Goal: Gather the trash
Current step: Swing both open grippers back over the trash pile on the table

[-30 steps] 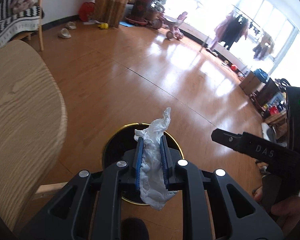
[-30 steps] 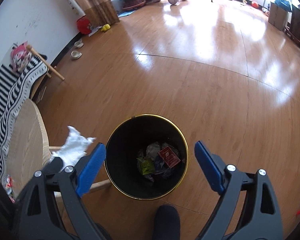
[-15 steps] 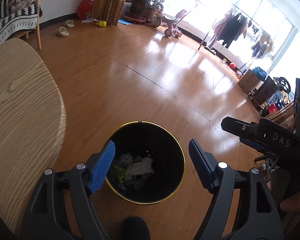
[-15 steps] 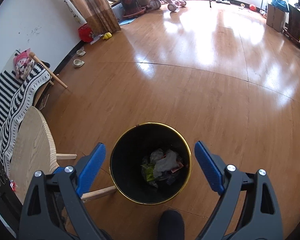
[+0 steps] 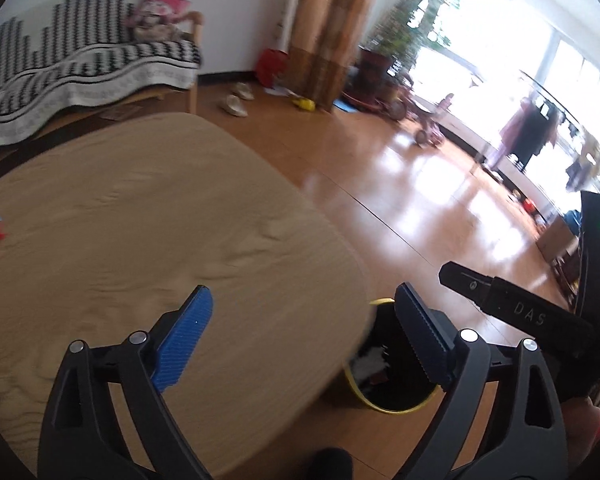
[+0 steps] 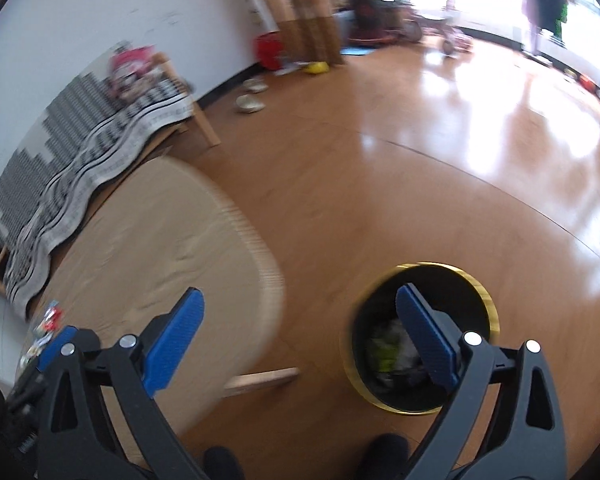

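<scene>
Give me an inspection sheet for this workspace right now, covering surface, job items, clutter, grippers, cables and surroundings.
Surface: light wooden table, mostly bare, blurred by motion.
Job's things: black bin with gold rim on the floor beside the table, trash inside; small red and white wrappers at the table's far left edge.
Clutter: slippers and a yellow toy on the floor by the wall.
Grippers: left gripper open, empty, jaws have just been opening; right gripper open, empty, jaws have just opened a little further.
Cables: nothing seen.
Surroundings: striped cover on a bench, curtain, bright windows.
</scene>
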Available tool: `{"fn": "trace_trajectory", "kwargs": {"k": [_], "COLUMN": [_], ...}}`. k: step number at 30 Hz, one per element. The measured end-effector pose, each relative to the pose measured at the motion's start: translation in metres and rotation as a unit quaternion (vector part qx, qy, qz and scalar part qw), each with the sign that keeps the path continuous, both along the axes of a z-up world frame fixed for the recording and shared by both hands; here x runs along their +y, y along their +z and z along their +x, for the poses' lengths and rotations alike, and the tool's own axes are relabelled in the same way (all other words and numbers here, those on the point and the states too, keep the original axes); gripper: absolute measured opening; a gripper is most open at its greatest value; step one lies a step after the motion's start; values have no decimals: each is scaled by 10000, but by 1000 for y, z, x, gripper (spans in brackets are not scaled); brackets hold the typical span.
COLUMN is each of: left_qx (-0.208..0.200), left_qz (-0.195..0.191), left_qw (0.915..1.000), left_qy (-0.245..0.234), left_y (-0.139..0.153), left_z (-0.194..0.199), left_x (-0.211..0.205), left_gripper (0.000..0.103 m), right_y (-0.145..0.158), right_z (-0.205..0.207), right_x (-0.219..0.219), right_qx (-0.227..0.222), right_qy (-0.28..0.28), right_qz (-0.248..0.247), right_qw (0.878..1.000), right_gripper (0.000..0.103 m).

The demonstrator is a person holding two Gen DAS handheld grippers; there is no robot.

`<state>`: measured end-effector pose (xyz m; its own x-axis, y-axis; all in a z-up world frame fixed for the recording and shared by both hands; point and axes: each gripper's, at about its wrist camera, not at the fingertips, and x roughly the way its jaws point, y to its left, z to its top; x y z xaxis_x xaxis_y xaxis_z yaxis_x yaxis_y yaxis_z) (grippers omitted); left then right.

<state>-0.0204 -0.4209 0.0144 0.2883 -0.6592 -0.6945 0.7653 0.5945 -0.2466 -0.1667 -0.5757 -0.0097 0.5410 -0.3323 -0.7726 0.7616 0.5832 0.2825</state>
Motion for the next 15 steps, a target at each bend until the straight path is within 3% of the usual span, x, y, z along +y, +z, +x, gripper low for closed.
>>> {"fn": "trace_trajectory", "kwargs": {"k": [7,12,15], "left_qx": [-428,-470,-436], "left_qz": [121,306,464], "left_qw": [9920,9748,9640], "left_qy": [1177,2161,2581], "left_y": [20,18,11], "left_z": [78,130,156], "left_x": [120,217,267], "left_gripper": [90,90,90], "right_y": [18,19,14], "right_z": [113,183,205], "right_x": [87,160,194], "right_qx": [-118,-44,-48], "right_qy": [1247,2188,2551], "right_qz": [-141,-325,-265], "right_qw": [9920,9752,9665], "right_gripper": [94,94,94]}}
